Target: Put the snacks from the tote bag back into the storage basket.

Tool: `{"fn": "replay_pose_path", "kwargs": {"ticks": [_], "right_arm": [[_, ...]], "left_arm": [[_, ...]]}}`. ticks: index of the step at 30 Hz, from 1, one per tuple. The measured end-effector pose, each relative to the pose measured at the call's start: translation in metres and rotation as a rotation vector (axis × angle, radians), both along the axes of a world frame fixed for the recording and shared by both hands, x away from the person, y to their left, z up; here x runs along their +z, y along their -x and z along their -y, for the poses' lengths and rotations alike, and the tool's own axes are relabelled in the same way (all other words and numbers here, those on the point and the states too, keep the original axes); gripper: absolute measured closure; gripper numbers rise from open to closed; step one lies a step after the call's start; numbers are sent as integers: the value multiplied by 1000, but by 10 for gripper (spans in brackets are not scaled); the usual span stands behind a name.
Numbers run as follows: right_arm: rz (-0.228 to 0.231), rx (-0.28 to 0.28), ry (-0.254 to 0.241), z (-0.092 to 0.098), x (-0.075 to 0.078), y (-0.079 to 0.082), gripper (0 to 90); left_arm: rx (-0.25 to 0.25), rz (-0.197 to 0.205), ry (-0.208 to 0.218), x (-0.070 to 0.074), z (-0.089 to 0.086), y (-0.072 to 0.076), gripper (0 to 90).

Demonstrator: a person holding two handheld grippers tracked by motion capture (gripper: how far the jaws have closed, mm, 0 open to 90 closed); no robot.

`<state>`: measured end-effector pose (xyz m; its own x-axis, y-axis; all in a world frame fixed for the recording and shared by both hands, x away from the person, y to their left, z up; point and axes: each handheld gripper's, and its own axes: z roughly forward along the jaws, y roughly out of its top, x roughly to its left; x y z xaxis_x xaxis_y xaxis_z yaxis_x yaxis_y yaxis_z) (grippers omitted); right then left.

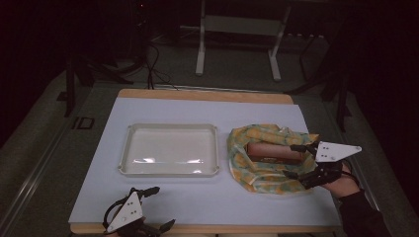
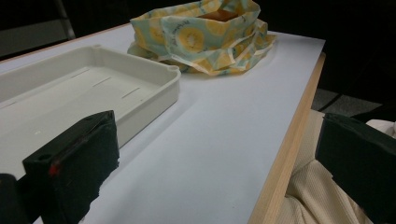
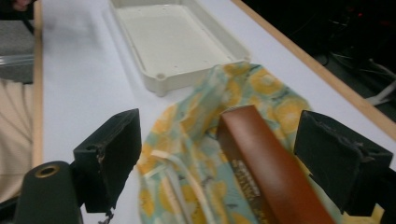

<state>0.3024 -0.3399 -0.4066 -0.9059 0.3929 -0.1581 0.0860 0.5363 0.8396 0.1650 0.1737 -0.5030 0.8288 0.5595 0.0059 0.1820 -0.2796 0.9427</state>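
A yellow and teal patterned cloth bag lies crumpled on the white table, right of centre. A long brown box sits inside its open mouth. My right gripper stands open at the bag's right end, its jaws on either side of the brown box without touching it. The patterned bag spreads under and around the box. My left gripper is open near the table's front edge, holding nothing. From the left gripper view the bag lies far off across the table.
An empty cream tray sits mid-table, left of the bag; the tray is close to my left gripper and the tray lies beyond the bag. The wooden table edge runs beside the person's clothing. Table legs stand on the floor behind.
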Motion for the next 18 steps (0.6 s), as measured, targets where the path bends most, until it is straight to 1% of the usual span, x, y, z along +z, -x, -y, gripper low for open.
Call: {"fn": "replay_pose_path", "kwargs": {"ticks": [4, 5, 10, 11, 12, 13, 17, 18], "right_arm": [[4, -10, 7, 2, 3, -6, 150], [6, -19, 13, 3, 5, -11, 150], [-4, -40, 16, 6, 7, -21, 150], [-4, -40, 16, 6, 7, -21, 150], [-6, -48, 18, 7, 7, -24, 149], [-6, -48, 18, 7, 7, -24, 149], [-19, -68, 28, 10, 7, -35, 149], [-19, -68, 28, 10, 7, -35, 149]], "left_arm": [[-2, 1, -5, 0, 0, 0, 0], [-2, 1, -6, 0, 0, 0, 0], [-2, -1, -7, -1, 0, 0, 0], [-2, -1, -9, -1, 0, 0, 0], [-2, -1, -10, -1, 0, 0, 0], [-2, -1, -10, -1, 0, 0, 0], [-2, -1, -13, -1, 1, 0, 0], [-2, -1, -13, -1, 1, 0, 0]]}}
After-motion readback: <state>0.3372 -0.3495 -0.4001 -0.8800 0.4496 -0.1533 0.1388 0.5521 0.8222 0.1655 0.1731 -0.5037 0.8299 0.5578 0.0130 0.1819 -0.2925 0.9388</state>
